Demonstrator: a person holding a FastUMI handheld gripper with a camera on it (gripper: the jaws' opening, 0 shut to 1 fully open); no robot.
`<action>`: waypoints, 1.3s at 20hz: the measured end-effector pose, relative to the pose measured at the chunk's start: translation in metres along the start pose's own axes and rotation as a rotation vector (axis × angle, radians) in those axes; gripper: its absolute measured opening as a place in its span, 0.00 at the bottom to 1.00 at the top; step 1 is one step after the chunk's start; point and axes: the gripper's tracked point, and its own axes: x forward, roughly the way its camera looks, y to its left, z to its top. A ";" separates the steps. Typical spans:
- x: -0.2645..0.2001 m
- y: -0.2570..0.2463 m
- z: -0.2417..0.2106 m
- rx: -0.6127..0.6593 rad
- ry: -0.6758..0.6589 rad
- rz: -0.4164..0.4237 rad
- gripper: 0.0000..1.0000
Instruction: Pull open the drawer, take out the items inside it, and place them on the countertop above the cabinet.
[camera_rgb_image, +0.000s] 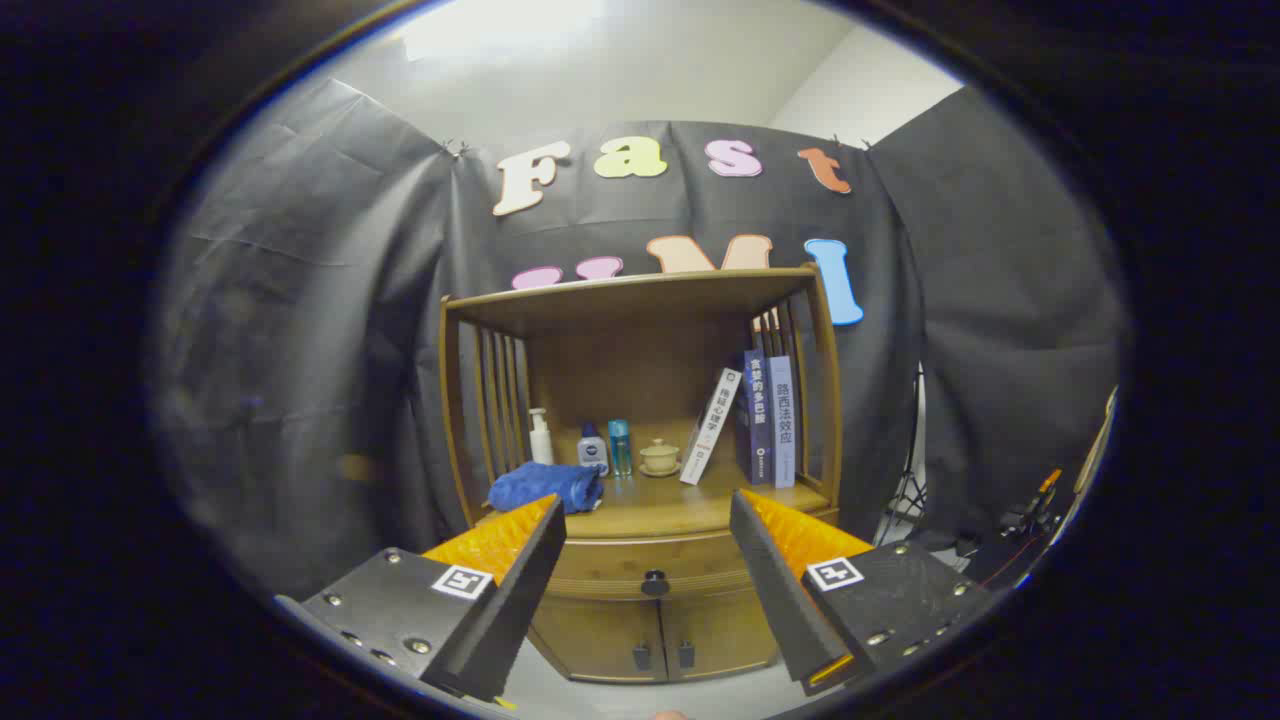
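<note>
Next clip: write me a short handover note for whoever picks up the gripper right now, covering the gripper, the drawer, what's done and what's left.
Gripper: jaws open, holding nothing, short of the cabinet.
Drawer: shut; its knob sits between the jaws, beyond them, untouched. Contents hidden.
Countertop: already carries a blue cloth, bottles, a cup and books; bare patch in the front middle.
Done: nothing yet.
Left: close on the knob, pull the drawer open, lift the items out, set them on the countertop.

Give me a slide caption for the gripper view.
Open gripper faces the shut drawer, knob between its fingers.
</note>
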 end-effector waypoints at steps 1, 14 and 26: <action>0.000 -0.002 0.002 -0.003 -0.003 -0.005 0.98; 0.005 -0.006 -0.008 -0.030 0.002 -0.027 0.99; 0.039 -0.030 -0.050 -0.016 0.011 -0.064 0.98</action>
